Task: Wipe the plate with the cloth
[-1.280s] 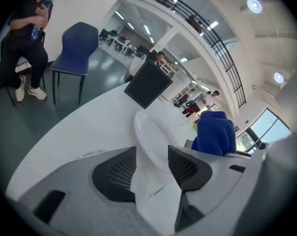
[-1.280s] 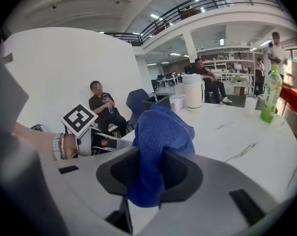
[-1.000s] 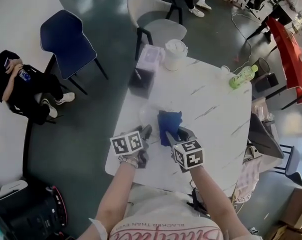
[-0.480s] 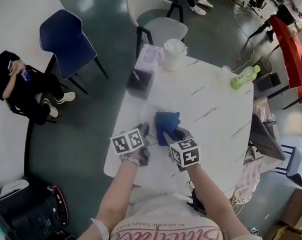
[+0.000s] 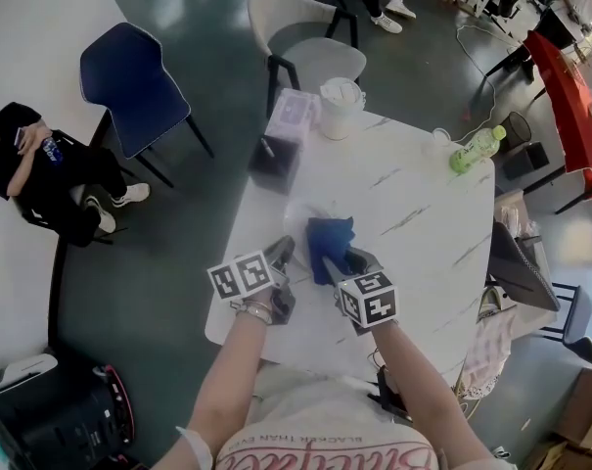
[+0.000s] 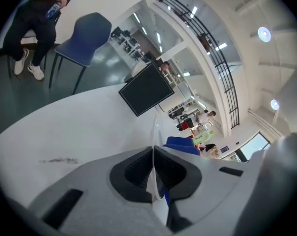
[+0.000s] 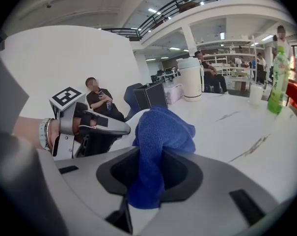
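Note:
A white plate [image 5: 296, 221] lies on the white marble table [image 5: 423, 253], seen edge-on as a thin rim [image 6: 153, 132] in the left gripper view. My left gripper [image 5: 282, 252] has just been closing and its jaws now pinch that rim, tilting the plate up on its near-left side. A blue cloth [image 5: 331, 239] rests over the plate's right part. My right gripper [image 5: 337, 260] is shut on the bunched cloth [image 7: 160, 136], which stands up between its jaws. The left gripper [image 7: 96, 127] shows at the left of the right gripper view.
At the table's far edge stand a white jug [image 5: 341, 106], a pale lilac box [image 5: 293, 114] and a dark box [image 5: 274, 160]. A green bottle [image 5: 475, 149] is at the far right. A blue chair [image 5: 134, 81], a white chair [image 5: 310, 37] and a seated person [image 5: 31, 164] surround the table.
My left gripper's jaws have gone from wide open to shut on the plate's rim, and its marker cube has shifted slightly left. The right gripper and cloth have stayed put.

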A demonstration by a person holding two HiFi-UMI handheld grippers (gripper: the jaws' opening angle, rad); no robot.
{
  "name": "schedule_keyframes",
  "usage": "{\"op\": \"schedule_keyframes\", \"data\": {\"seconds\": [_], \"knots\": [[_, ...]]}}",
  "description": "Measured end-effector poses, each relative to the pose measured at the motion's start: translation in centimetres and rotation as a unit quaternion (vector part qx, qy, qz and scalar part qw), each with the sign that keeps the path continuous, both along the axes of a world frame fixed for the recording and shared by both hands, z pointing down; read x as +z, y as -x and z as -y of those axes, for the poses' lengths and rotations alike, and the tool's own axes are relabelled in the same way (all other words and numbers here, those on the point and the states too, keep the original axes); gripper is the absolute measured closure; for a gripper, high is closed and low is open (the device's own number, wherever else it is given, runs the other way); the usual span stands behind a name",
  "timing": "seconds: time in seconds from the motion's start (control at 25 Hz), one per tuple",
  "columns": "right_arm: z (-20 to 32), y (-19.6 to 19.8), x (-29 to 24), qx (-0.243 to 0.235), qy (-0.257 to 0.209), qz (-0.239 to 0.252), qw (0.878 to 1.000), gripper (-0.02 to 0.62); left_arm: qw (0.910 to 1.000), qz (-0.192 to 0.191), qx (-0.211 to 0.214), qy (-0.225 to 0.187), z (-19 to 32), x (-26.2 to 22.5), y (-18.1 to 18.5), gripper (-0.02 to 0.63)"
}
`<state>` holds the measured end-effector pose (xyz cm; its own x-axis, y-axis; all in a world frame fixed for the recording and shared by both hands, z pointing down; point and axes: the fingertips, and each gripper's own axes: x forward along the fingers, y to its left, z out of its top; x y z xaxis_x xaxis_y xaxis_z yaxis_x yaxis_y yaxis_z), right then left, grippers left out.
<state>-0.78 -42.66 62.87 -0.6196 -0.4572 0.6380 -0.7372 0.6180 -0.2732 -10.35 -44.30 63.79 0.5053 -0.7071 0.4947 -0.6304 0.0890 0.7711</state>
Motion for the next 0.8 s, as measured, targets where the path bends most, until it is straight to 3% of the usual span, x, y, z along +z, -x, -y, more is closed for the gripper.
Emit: {"op": "schedule_keyframes", "data": {"seconds": [0.44, 0.8], "knots": [[-0.8, -3.4, -8.9, 0.046, -0.083, 0.048, 0.994, 0.491, 0.9956, 0.022, 0.044, -0.08, -1.9, -5.6, -1.6, 0.595], [-4.9, -3.5, -17.5, 0.034, -0.161, 0.094, 0.982, 0.492, 0.9815, 0.064, 0.072, -0.165, -4.6, -12.7, -2.9, 0.595]]}}
